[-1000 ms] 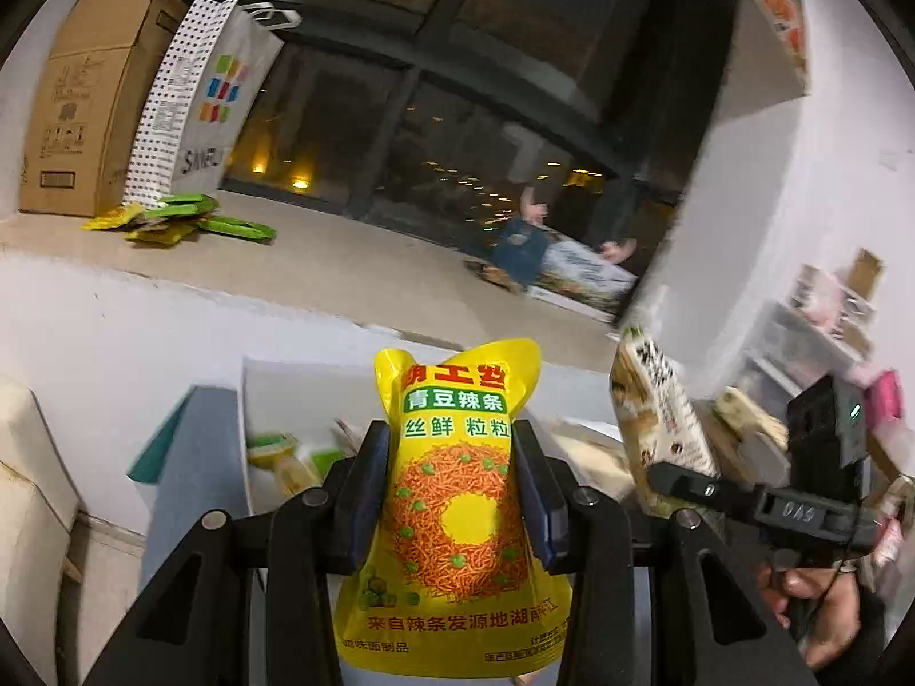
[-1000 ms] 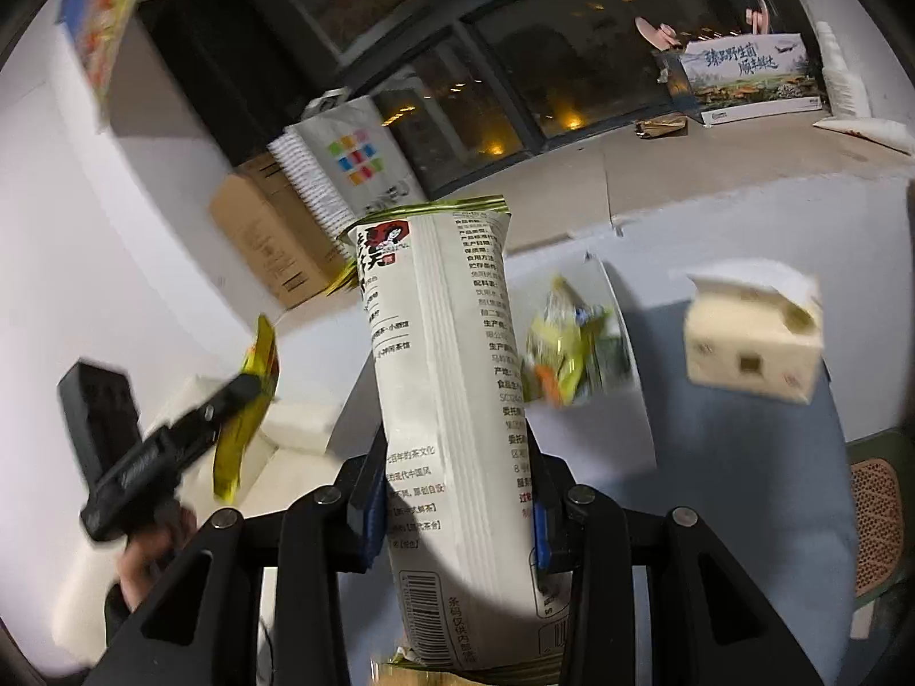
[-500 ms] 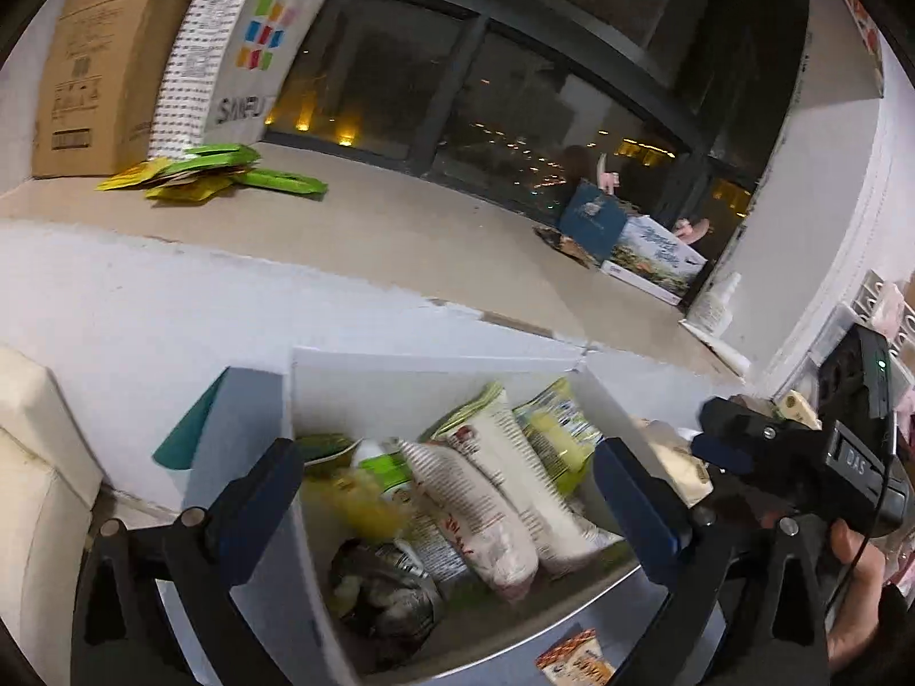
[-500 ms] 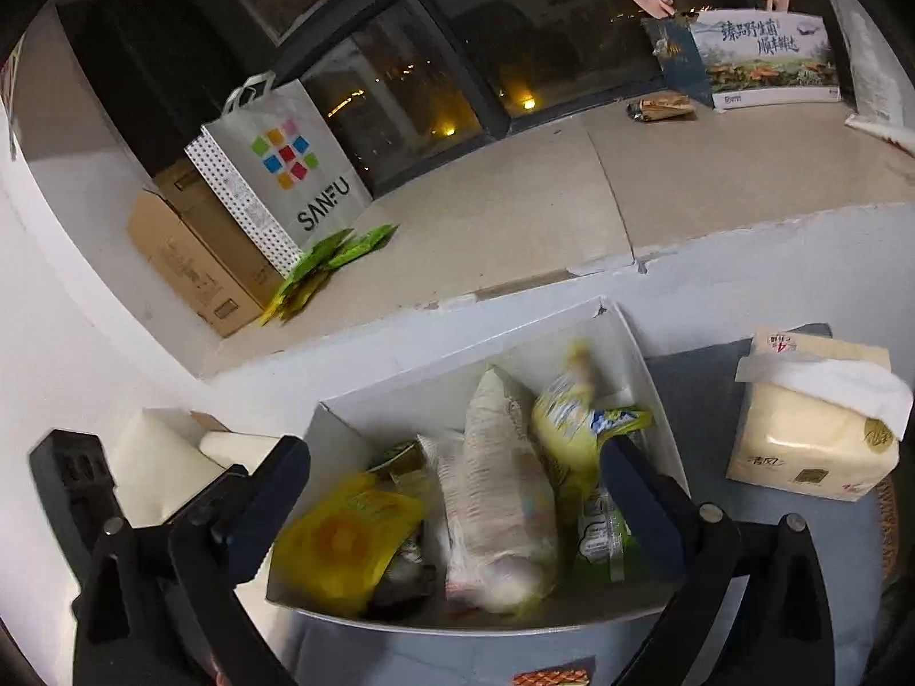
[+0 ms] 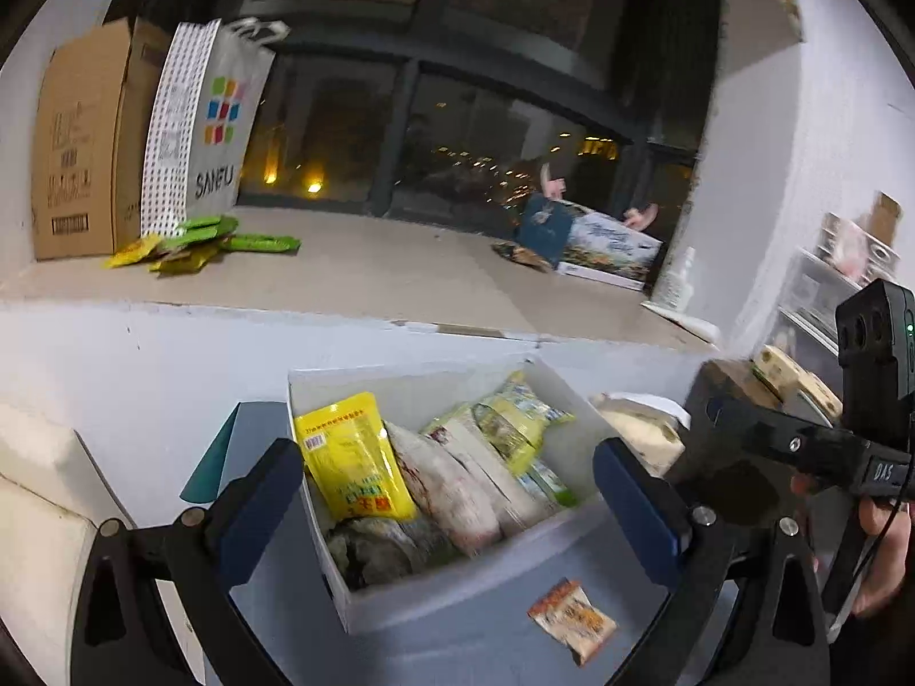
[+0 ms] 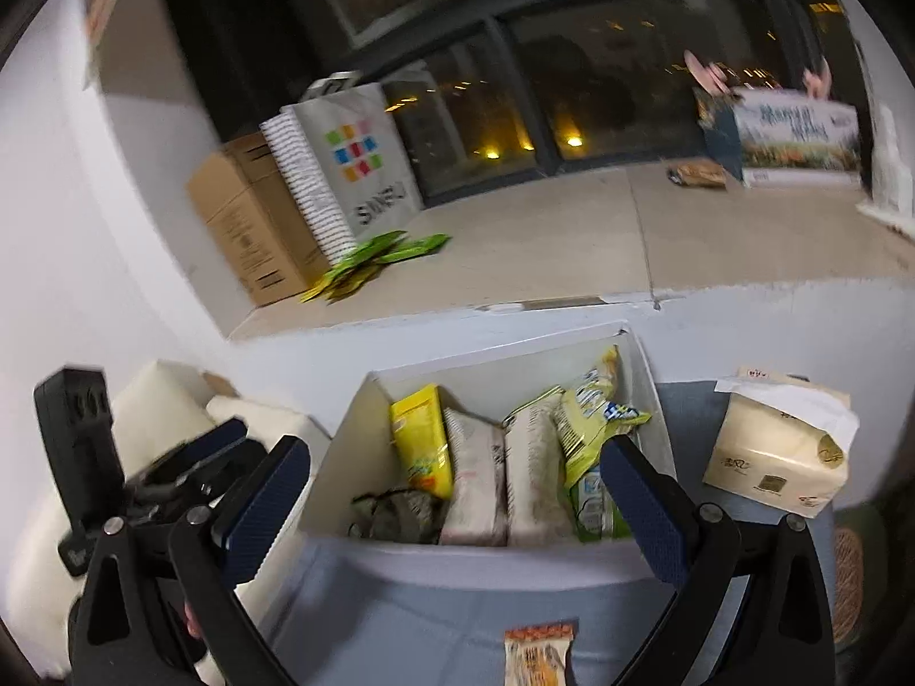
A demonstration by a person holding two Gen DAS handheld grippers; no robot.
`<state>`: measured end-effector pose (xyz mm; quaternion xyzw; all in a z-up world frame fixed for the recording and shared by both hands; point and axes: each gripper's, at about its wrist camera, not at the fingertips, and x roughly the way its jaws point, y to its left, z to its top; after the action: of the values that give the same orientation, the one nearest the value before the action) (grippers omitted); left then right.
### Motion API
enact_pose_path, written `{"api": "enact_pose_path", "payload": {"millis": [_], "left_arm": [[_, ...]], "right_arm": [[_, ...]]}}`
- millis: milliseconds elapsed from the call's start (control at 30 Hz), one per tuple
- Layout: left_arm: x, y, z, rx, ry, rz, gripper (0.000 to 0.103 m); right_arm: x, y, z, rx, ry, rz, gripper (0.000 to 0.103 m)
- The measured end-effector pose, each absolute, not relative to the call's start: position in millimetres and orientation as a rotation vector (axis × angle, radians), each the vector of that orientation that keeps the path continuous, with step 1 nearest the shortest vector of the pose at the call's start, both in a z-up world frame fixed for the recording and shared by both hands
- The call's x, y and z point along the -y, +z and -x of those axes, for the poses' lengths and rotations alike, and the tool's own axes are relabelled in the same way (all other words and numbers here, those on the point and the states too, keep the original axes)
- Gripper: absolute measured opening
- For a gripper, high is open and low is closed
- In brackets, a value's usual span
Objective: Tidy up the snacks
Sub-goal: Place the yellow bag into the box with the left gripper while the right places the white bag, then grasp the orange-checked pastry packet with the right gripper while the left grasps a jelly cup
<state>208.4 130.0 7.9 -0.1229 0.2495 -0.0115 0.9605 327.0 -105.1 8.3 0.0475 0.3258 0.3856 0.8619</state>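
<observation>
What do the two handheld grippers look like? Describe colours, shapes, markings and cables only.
Both the left gripper and the right gripper are black frames of triangular linkage arms with silver pivot screws, and their fingers carry dark blue ribbed pads. Seen from the left view, the right unit has a boxy black module with a green light, white lettering on its bar, and a thin black cable.

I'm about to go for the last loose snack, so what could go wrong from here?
The small orange packet lies flat on the blue-grey surface, so the open right gripper may slide it instead of pinching it. The white box looks nearly full; the yellow pouch leans above its rim and might tip out if bumped. The left gripper hovers close by, so the two could collide.
</observation>
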Motion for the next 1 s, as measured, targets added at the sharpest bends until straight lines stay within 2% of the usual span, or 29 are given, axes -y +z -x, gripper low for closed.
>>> {"api": "enact_pose_path", "payload": {"millis": [167,333,467,633,1000], "left_arm": [[-101,4,-148,-0.449,-0.087,0.215,0.103],[-72,-13,-91,-0.476,-0.119,0.198,0.103],[-55,-22,-64,-0.499,-0.143,0.180,0.103],[-44,-26,-47,-0.513,-0.176,0.185,0.103],[-51,-40,-38,-0.556,-0.132,0.166,0.103]], "right_arm": [[132,5,-272,-0.621,0.821,-0.026,0.103],[181,-26,-219,-0.615,0.692,-0.011,0.103],[220,-49,-188,-0.607,0.672,-0.106,0.103],[239,-73,-159,-0.640,0.651,-0.131,0.103],[210,-86,-160,-0.671,0.664,0.081,0.103]]}}
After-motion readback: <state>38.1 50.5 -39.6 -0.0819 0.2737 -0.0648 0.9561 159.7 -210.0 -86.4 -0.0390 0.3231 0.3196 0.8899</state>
